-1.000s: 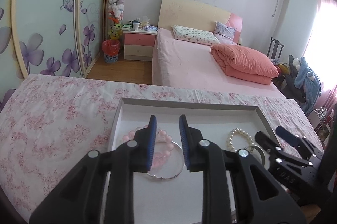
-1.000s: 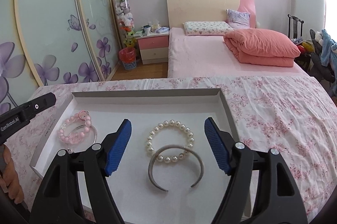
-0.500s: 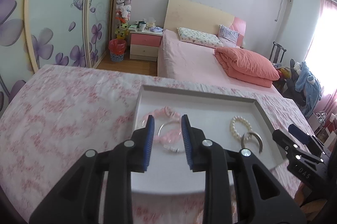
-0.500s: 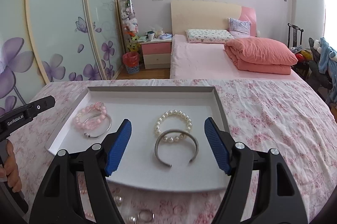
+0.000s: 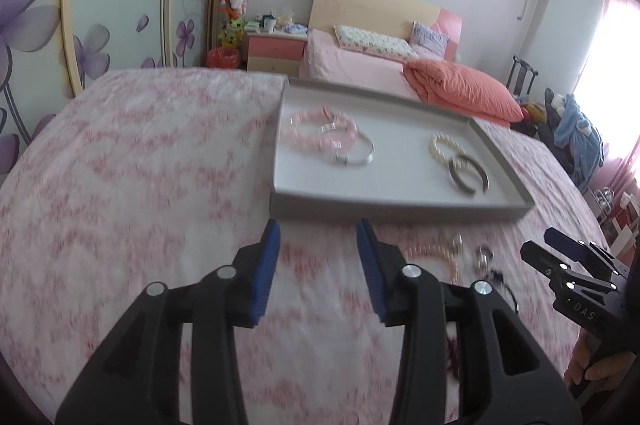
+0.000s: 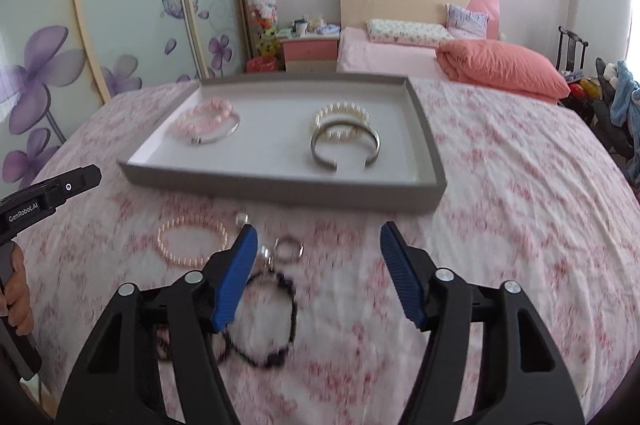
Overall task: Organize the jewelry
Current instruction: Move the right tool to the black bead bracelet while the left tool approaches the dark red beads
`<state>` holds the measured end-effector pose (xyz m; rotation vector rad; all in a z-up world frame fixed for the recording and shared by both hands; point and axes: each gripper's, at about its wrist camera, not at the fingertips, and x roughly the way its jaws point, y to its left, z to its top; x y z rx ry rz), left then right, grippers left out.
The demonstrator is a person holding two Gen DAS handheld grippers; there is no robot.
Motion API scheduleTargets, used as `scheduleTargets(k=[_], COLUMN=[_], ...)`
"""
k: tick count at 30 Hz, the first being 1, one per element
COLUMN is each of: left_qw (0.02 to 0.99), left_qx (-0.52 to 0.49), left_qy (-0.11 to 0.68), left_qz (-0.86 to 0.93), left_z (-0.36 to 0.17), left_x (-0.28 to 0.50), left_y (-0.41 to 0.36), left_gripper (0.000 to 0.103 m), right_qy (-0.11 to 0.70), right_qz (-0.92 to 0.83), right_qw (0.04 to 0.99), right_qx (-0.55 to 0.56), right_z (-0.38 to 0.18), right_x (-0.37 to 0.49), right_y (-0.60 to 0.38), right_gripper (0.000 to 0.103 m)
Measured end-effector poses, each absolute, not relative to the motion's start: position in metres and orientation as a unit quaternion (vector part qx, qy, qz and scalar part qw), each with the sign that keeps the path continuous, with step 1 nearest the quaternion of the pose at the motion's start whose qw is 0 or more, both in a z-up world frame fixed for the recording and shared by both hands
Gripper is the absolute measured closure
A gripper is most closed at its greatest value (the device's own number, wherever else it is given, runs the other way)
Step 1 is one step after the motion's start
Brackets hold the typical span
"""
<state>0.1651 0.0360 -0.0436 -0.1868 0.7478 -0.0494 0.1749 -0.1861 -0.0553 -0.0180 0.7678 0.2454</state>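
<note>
Where bracelets lie: tray (image 6: 280, 185) beyond.

We count four bracelets in one shallow grey cardboard tray (image 6: 280, 191): pink beaded (image 6: 204, 115), thin silver bangle (image 6: 222, 133), white pearl (image 6: 340, 113), open metal cuff (image 6: 346, 145). On the floral cloth we count one pink pearl bracelet (image 6: 192, 239), one black beaded bracelet (image 6: 268, 317) and one small silver ring (image 6: 289, 249).

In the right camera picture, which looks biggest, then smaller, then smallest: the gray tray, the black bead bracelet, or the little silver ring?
1. Gray tray, by far the biggest.
2. Black bead bracelet, though it lies nearer the camera, which makes it look larger.
3. Silver ring, the smallest.
</note>
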Motion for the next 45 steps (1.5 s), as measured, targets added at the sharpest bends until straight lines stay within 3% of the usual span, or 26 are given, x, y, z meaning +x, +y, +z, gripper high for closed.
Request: scheduleTargets(k=[5,12,17,28,38,40,45], left_qw=[0.921,0.92,0.918,0.904,0.882,0.881,0.886], left_qx=[-0.083,-0.072,-0.063,-0.04,-0.001,0.011,0.049], left_qy=[0.379,0.383,0.387,0.412,0.451,0.454,0.447], left_qz=[-0.036,-0.048,-0.059,-0.108,-0.137,-0.131,-0.111], left_z=[-0.053,-0.054,-0.054,-0.063,-0.083,-0.087,-0.088], left_x=[0.155,0.15,0.147,0.141,0.139,0.139,0.138], left_y=[0.024,0.014,0.005,-0.024,-0.066,-0.072,-0.082], left_gripper=[0.056,0.053,0.052,0.041,0.04,0.042,0.063], right_qy=[0.409,0.425,0.43,0.43,0.427,0.427,0.427], right_qz=[0.142,0.153,0.14,0.035,0.037,0.039,0.04], right_qw=[0.901,0.892,0.891,0.902,0.903,0.903,0.903], right_qx=[-0.008,-0.023,-0.038,0.01,0.009,0.01,0.011], right_z=[-0.071,-0.077,-0.082,-0.082,-0.084,-0.084,-0.084], right_x=[0.163,0.16,0.162,0.175,0.178,0.178,0.179], right_y=[-0.181,-0.17,-0.17,-0.226,-0.228,-0.228,-0.227], right_gripper=[0.069,0.077,0.097,0.098,0.098,0.098,0.098])
